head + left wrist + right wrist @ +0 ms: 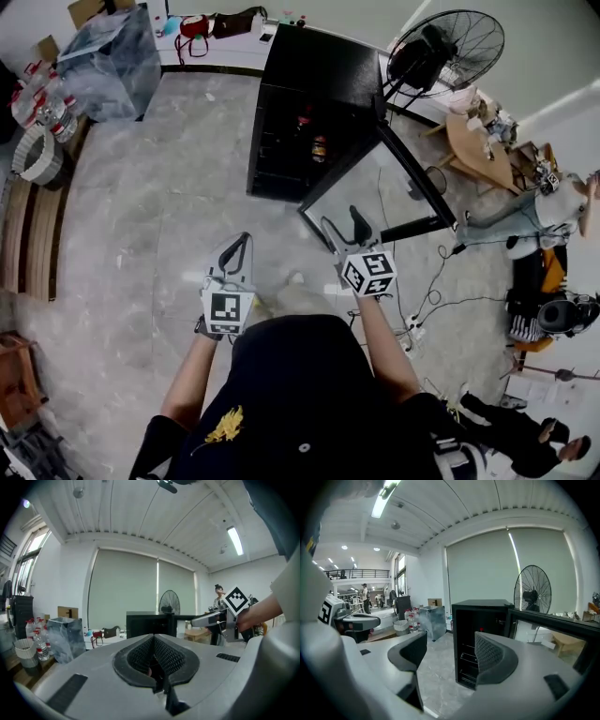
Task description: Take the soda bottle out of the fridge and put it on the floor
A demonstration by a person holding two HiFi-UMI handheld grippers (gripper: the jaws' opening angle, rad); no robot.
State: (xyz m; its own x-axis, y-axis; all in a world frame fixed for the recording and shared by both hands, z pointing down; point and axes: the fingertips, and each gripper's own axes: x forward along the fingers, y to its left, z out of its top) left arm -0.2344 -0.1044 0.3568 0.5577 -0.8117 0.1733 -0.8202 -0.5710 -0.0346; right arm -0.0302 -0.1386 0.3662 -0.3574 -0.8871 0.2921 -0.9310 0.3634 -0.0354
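The black fridge (314, 70) stands on the marble floor with its glass door (370, 187) swung open toward me. Inside, in the dim interior, two dark bottles show: one with a red top (302, 121) and one with an orange label (320, 148). A red cap (481, 630) is just visible inside the fridge (480, 616) in the right gripper view. My right gripper (346, 230) is open and empty, held in front of the door. My left gripper (235, 255) hovers over the floor to the left, jaws shut together with nothing between them (153, 656).
A standing fan (441, 47) is right of the fridge, a wooden table (476, 145) and a seated person (525, 214) beyond it. Cables (433, 281) run over the floor at right. A foil-wrapped box (108, 61), water bottles (42, 98) and a basket (33, 155) stand far left.
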